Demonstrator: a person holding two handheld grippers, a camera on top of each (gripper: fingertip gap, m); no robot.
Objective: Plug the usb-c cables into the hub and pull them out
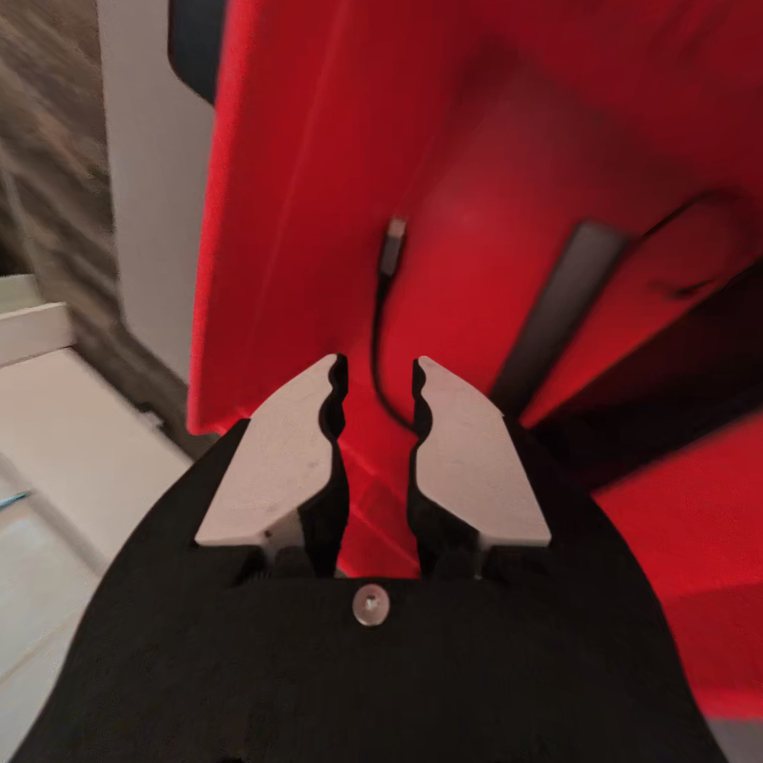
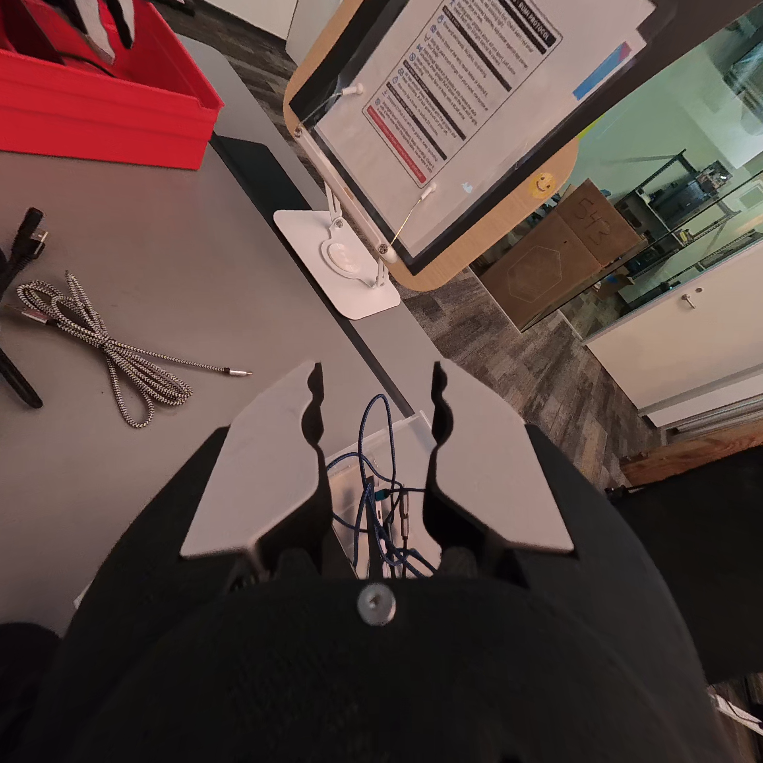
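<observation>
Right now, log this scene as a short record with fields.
left gripper: open, inside the red bin, holding nothing
dark cable: lies on the bin floor, plug free, pointing away from the gripper
hub: dark bar in the bin, right of the cable, nothing seen plugged in
right gripper: open, empty, over a clear box of blue cables
table: grey; braided cable coiled on it, white stand at the edge
</observation>
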